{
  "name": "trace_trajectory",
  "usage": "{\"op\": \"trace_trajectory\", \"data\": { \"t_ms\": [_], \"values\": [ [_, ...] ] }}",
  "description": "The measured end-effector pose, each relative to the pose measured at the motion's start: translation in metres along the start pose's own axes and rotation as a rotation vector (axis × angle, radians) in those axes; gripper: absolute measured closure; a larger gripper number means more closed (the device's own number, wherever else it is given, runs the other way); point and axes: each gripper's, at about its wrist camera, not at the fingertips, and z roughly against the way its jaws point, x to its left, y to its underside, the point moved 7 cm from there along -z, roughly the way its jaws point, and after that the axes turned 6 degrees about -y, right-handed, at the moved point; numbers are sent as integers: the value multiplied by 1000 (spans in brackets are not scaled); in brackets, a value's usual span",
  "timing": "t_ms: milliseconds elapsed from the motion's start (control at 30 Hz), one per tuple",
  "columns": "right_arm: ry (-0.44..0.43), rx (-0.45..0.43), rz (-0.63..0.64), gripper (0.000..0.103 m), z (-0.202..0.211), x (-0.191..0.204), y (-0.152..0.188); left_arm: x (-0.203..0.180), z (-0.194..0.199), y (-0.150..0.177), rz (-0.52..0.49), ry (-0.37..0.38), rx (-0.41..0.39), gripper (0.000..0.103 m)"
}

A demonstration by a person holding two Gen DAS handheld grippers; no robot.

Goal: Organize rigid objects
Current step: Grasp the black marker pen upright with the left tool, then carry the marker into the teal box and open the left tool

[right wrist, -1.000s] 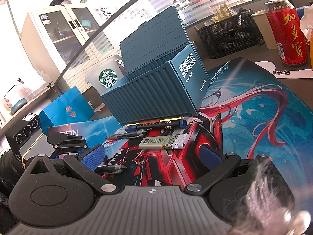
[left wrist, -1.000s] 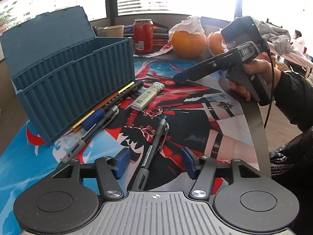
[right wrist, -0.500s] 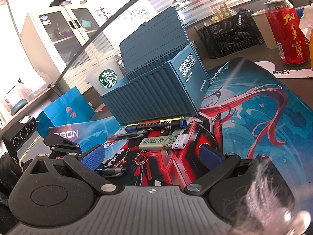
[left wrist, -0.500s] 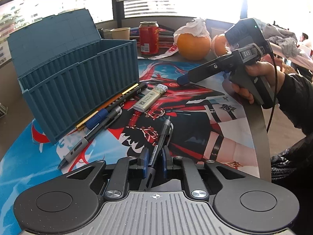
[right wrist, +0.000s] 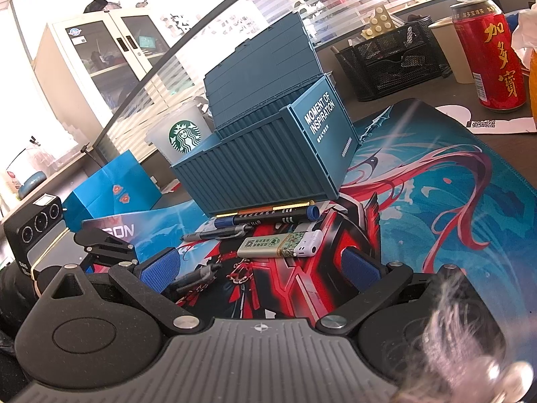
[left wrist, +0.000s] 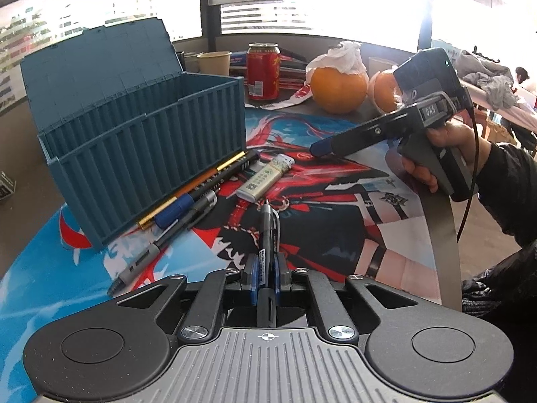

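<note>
The left claw had just closed and was pinching a dark pen near its rear end, the blue pads pressed against the barrel on both sides. The pen pointed forward, away from the claw, over the printed mat on the counter; whether its tip touched the mat could not be told. The right claw was spread with nothing between its pads, hovering just above the mat near a lighter.

The open teal container box stood to the left of the held pen, lid raised. Along its front wall lay a gold-tipped pencil, a blue-capped marker and a grey pen, close together.

Recommended procedure for the step in hand:
1. Lift the pen straight up until it clears the mat; the grip sits far back, so the front end will probably droop.
2. Raise it above the box rim before moving left.
3. Align the pen with the long axis of the box.
4. Lower it inside, then release.

Caution: keep the right claw clear of the path.
</note>
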Motion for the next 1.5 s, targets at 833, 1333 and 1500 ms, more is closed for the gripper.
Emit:
{"op": "trace_trajectory", "data": {
  "t_ms": [833, 1333, 1500],
  "values": [
    [-1, -1, -1, 0, 1, -1, 0, 30, 28, -86, -145, -75, -90, 96],
    [2, -5, -4, 0, 1, -1, 0, 85, 1, -137, -205, -75, -66, 95],
    [2, -6, -5, 0, 1, 0, 1, 101, -23, -138, -211, -30, -27, 95]
  ]
}}
